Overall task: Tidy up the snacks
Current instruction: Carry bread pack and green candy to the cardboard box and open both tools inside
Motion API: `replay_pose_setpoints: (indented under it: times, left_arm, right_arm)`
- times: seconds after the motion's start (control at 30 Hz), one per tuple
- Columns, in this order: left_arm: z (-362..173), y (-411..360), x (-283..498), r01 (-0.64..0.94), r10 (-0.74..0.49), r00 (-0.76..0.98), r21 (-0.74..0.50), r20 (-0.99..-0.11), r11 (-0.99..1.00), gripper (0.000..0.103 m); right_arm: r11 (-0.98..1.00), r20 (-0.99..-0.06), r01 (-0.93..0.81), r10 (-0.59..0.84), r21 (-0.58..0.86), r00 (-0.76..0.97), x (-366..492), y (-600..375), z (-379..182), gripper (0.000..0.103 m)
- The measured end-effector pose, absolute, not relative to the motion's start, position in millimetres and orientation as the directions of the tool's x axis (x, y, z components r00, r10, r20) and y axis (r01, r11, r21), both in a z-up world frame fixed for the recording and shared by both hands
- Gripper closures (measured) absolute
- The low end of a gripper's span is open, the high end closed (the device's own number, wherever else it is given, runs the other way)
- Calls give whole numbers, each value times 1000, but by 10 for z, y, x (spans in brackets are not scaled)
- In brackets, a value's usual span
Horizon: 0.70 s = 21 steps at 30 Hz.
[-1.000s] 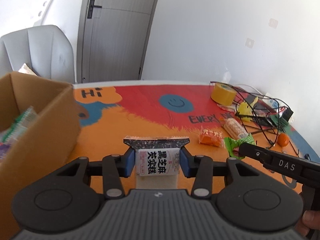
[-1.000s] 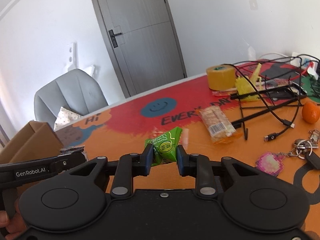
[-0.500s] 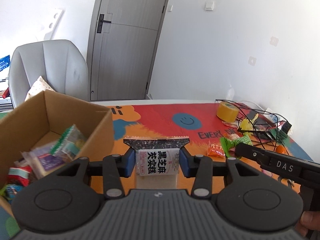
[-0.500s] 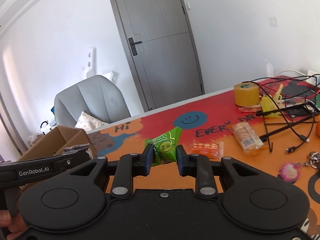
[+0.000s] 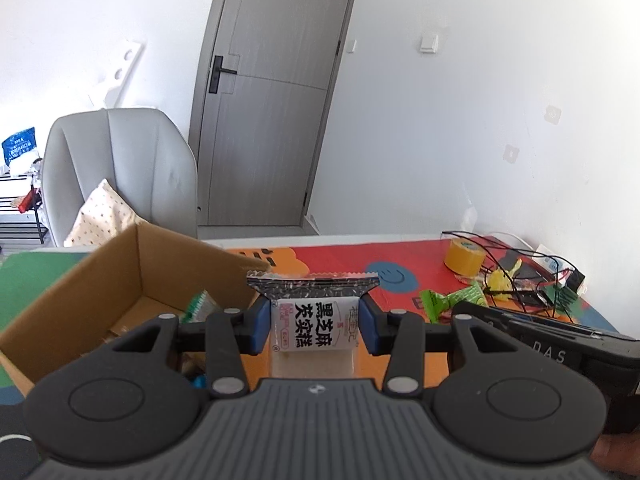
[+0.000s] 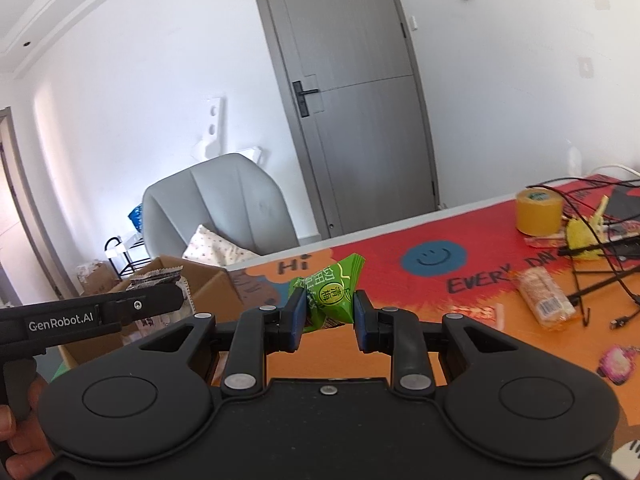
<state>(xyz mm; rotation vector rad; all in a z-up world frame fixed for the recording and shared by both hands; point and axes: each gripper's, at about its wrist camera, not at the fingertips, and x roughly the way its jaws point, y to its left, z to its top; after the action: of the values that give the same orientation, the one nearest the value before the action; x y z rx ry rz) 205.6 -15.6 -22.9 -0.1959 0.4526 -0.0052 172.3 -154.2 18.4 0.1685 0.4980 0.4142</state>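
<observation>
So we've got the left gripper (image 5: 316, 330) clamped on a black sesame snack packet (image 5: 313, 322), up beside the cardboard box (image 5: 120, 276). Right gripper (image 6: 329, 318) is pinching a green candy pouch (image 6: 332, 294) above the table (image 6: 400, 276), near the box too.

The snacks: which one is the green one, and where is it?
The green triangular snack packet, pinched in the right gripper. The left gripper holds a black-and-white sesame cake packet instead.
</observation>
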Motion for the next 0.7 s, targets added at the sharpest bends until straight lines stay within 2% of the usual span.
replay_pose_setpoints:
  times: [0.5, 0.7]
  left_arm:
    - [11, 244, 1826, -51, -49, 922, -245, -385, 968, 60]
    - [87, 409, 1763, -86, -3, 934, -232, -358, 969, 60]
  right_arm:
    - [865, -395, -442, 501, 237, 770, 1714, -1036, 359, 77]
    - [853, -395, -467, 522, 232, 756, 1720, -871, 384, 77]
